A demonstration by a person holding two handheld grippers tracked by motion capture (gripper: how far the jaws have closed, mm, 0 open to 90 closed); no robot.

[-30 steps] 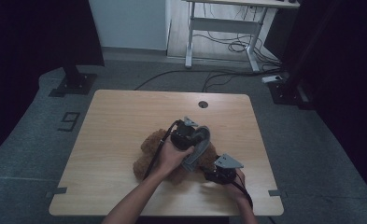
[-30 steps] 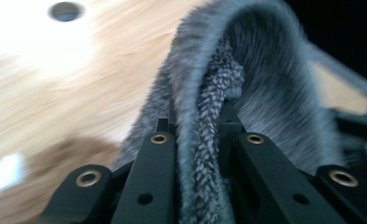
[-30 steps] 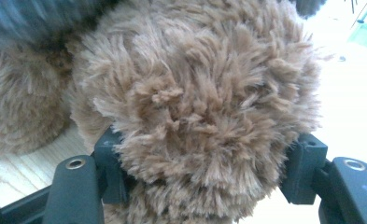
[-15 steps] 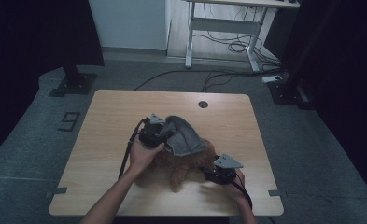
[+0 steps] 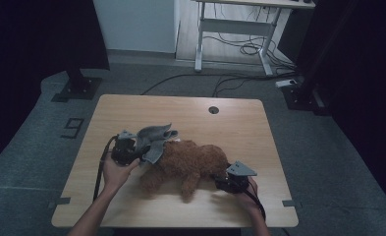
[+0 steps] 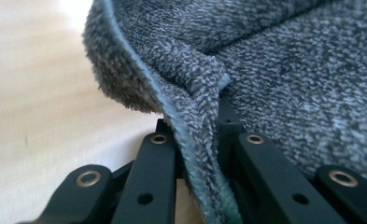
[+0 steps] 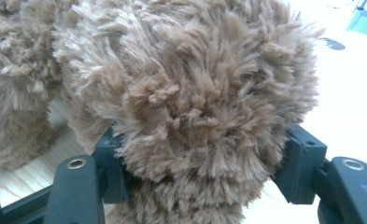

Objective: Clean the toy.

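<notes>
On the wooden worktop (image 5: 131, 105) a brown plush toy (image 5: 193, 162) lay on its side, near the person's edge and slightly right of centre. A grey cloth (image 5: 153, 140) was draped over its left end, bunched and lifted a little, with its outer part hanging off the toy toward the left.

The left gripper (image 5: 131, 150) sat at the cloth's left side, just beside the toy, with the left hand (image 5: 116, 169) wrapped around its body. In the left gripper view its black jaws were pressed nearly together on a folded edge of the cloth (image 6: 204, 126), the terry hem running down between them; pale worktop (image 6: 36, 93) showed to the left of the fold.

The right gripper (image 5: 225, 181) rested low on the worktop at the toy's right end, a grey three-cornered plate (image 5: 241, 169) on top of it, and the right hand (image 5: 249, 194) behind it. In the right gripper view its jaws stood apart on either side of a rounded, furry part of the toy (image 7: 195, 93), pinching it from both sides; which part of the toy that was could not be told. More fur lay off to the left of that view, touching the worktop.

Beyond the worktop, cables (image 5: 239, 49) trailed over the floor under a white desk frame (image 5: 230, 24).
</notes>
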